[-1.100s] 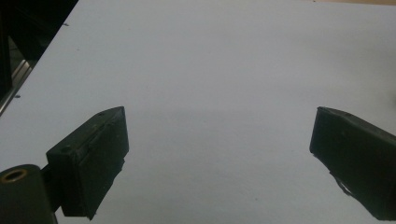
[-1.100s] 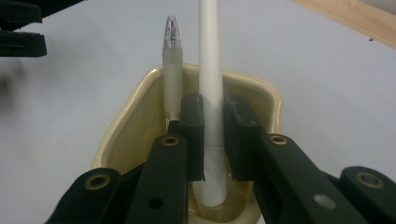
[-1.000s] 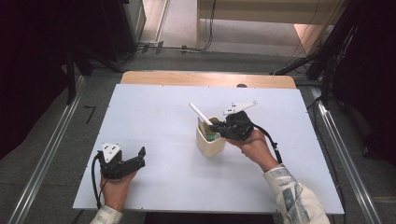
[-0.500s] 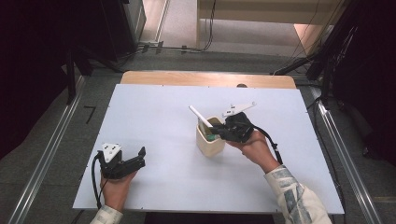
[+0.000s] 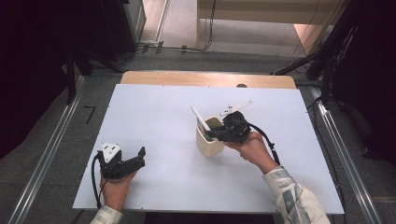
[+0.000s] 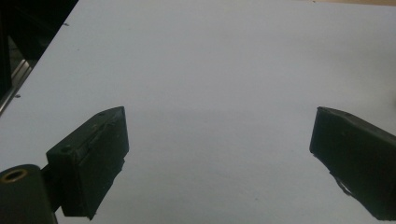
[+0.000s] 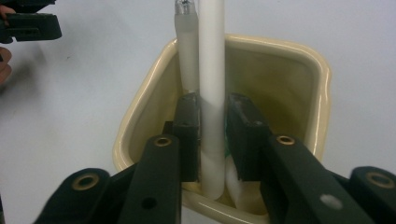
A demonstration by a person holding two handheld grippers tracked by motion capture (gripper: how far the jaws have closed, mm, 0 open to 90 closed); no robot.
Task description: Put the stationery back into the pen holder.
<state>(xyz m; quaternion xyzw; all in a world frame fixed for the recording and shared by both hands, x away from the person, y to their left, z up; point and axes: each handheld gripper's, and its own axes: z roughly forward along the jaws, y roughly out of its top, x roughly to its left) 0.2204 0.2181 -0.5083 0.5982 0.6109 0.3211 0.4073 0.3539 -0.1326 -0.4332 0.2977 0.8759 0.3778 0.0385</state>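
Note:
A cream square cup [image 5: 205, 142] stands near the middle of the white table [image 5: 154, 116]. A white stick [image 5: 199, 117] leans up and to the left out of it. My right gripper [image 5: 209, 133] reaches over the cup's right rim. In the right gripper view, the right gripper [image 7: 212, 106] is shut on the white stick [image 7: 212, 56], low inside the cup [image 7: 322, 88]. A second, frosted stick [image 7: 187, 51] stands just behind it. My left gripper [image 5: 139, 157] rests open at the front left, its jaws wide apart over bare table [image 6: 219, 70].
A wooden strip [image 5: 208, 78] borders the table's far edge. Metal rails run along the floor on both sides, and cables lie beyond the far edge. In the right gripper view, the left gripper [image 7: 30, 25] shows at the top left.
The right gripper and the white stick have sunk slightly lower into the cup. The left gripper has stayed put.

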